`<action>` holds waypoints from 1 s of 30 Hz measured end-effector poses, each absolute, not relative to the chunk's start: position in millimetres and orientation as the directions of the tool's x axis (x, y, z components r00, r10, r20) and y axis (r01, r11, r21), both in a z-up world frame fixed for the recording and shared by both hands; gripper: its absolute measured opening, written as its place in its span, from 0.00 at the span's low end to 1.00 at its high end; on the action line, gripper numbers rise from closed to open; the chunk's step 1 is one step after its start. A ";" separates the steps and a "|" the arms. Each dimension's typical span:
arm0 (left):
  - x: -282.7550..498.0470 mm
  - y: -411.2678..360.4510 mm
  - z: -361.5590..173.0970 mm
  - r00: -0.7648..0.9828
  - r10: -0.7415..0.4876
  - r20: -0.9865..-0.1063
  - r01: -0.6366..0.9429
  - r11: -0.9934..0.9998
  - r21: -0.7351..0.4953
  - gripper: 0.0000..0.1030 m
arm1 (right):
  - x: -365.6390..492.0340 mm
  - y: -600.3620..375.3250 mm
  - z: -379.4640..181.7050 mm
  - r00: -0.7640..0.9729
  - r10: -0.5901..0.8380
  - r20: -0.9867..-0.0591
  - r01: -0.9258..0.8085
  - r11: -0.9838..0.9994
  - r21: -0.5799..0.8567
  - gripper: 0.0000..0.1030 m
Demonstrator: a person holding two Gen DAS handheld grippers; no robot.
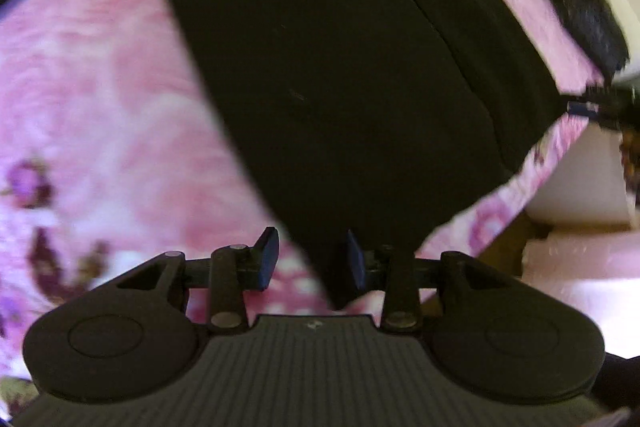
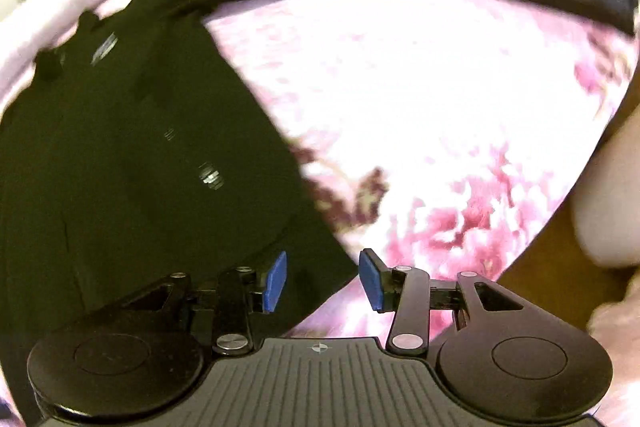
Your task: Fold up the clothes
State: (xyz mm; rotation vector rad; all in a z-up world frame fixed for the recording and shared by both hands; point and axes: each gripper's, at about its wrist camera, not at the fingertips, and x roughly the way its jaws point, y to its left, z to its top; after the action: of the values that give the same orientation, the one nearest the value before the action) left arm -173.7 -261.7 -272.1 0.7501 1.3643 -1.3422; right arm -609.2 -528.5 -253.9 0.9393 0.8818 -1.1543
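Where it spreads, the black garment [image 2: 120,147] lies flat.

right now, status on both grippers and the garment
Left gripper open, black garment edge between jaws. Right gripper open at garment hem. Floral bedspread underneath.
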 end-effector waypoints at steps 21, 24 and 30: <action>-128.0 -231.9 -102.5 0.026 -0.431 -0.902 0.964 0.249 -0.091 0.49 | -544.2 -446.4 -118.4 0.358 -0.433 -0.827 0.921 0.307 0.238 0.57; -108.7 -219.5 -92.1 0.010 -0.466 -0.885 0.980 0.181 -0.085 0.52 | -531.3 -414.2 -92.0 0.337 -0.496 -0.800 0.931 0.302 0.205 0.57; -74.7 -181.1 -76.8 -0.061 -0.549 -0.834 0.998 -0.031 -0.052 0.58 | -494.5 -325.0 -56.0 0.272 -0.621 -0.735 0.962 0.203 0.185 0.57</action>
State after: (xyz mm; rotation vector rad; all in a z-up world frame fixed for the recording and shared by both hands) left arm -74.7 -181.1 -76.8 0.7506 0.8014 -1.4829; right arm -494.5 -325.0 -56.0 0.7110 0.5807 -1.1952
